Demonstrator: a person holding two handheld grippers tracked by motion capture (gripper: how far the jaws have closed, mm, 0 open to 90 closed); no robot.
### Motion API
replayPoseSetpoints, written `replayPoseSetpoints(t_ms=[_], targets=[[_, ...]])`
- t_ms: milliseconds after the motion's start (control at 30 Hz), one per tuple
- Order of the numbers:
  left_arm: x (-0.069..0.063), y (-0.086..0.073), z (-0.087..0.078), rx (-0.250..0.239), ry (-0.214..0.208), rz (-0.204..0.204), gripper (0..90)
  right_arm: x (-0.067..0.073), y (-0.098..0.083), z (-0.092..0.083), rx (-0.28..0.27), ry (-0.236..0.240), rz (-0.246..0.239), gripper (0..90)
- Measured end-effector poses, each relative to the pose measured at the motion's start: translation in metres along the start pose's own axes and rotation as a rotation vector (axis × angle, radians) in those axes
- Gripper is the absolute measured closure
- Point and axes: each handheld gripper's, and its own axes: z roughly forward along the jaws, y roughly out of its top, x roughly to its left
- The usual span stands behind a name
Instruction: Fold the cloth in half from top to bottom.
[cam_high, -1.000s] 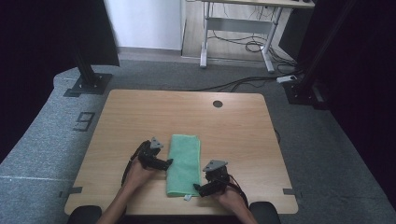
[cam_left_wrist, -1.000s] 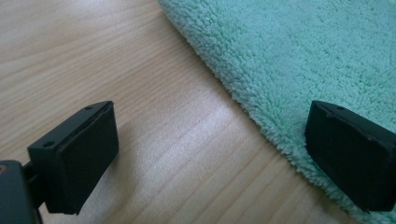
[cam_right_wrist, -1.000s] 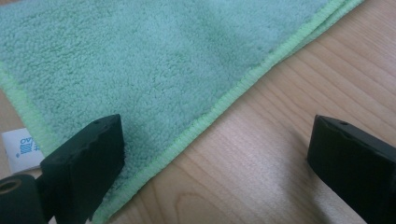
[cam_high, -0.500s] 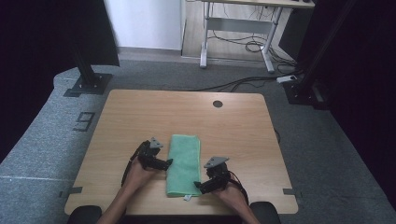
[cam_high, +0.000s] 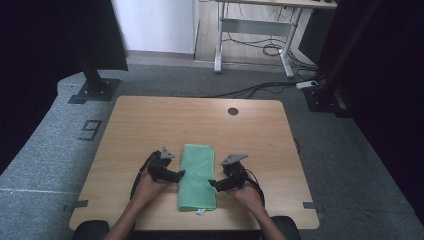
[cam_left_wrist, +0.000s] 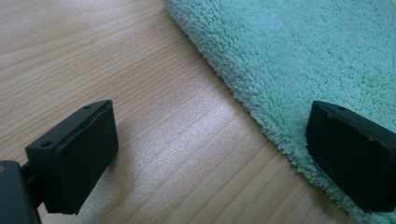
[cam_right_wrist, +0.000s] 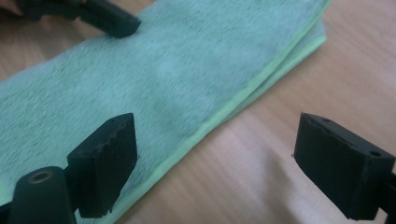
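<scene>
high view: above near table edge, facing forward and down, far | gripper views: low, close, along black jaws | shared: folded mint-green terry towel (cam_high: 197, 176) on light wooden table (cam_high: 150, 120)

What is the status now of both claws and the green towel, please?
Left claw open, astride the towel's edge. Right claw open at the opposite edge, its jaws just been closing, not gripping. Folded green towel flat on the wooden table. Nothing in the way.
</scene>
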Motion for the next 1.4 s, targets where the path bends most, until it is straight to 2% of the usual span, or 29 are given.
replayPoseSetpoints(t_ms=[133,367,533,567,633,733,1000,1267,1400], targets=[[0.000,0.000,0.000,0.000,0.000,0.000,2.9,-0.007,0.009,0.004,-0.001,-0.013,0.003,14.2],[0.000,0.000,0.000,0.003,0.000,0.003,2.9,-0.021,0.020,0.012,-0.004,-0.023,0.021,21.6],[0.000,0.000,0.000,0.003,0.001,0.002,3.0,-0.027,0.027,0.017,-0.001,-0.027,0.027,29.9],[0.000,0.000,0.000,0.001,0.002,-0.001,3.0,-0.030,0.031,0.019,-0.004,-0.027,0.030,34.0],[0.000,0.000,0.000,0.001,0.002,-0.001,3.0,-0.031,0.033,0.020,-0.005,-0.030,0.029,35.5],[0.000,0.000,0.000,0.000,0.002,-0.002,3.0,-0.037,0.042,0.024,0.001,-0.043,0.020,43.9],[0.000,0.000,0.000,0.000,0.002,-0.002,3.0,-0.049,0.057,0.030,0.010,-0.056,0.027,54.5],[0.000,0.000,0.000,0.000,0.002,-0.001,3.0,-0.058,0.074,0.044,0.029,-0.064,0.050,57.1],[0.000,0.000,0.000,0.000,0.002,-0.001,3.0,-0.062,0.078,0.054,0.051,-0.085,0.047,57.1]])
